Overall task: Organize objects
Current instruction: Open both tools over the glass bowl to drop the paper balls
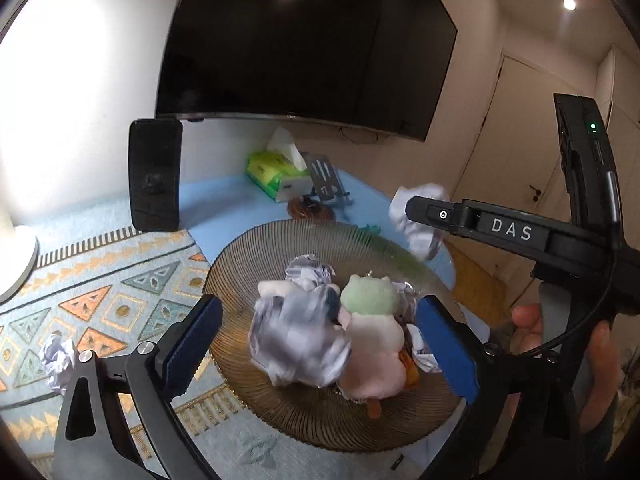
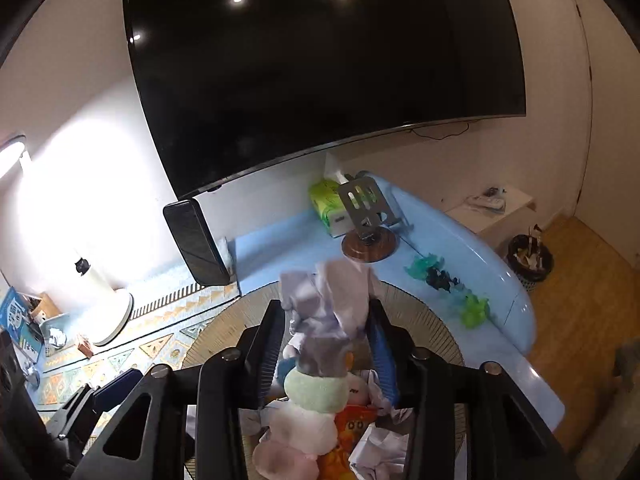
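Paper, crumpled into a pale ball point(image 2: 334, 304), sat pinched between the 2 blue-padded fingers of the right gripper point(image 2: 326, 336), held above the round ribbed tray point(image 2: 424, 320). The left wrist view showed that same gripper from the side, at the tray's far right edge, with a hand point(image 1: 560, 340) on its handle. The left gripper point(image 1: 324, 344) hung over the tray with its fingers spread wide, gripping nothing; between them lay another blurred paper wad point(image 1: 296, 340) beside a plush toy point(image 1: 372, 320) with a green head, both in the tray. Only the left view caught a loose paper ball point(image 1: 60, 356) on the patterned mat point(image 1: 120, 288). Only the right view showed green and dark scraps point(image 2: 448, 284) on the blue table point(image 2: 280, 248), and a bin point(image 2: 530, 260) on the floor. Both showed the tissue box point(image 1: 272, 168) and metal stand point(image 1: 326, 180) under the television point(image 1: 304, 40).
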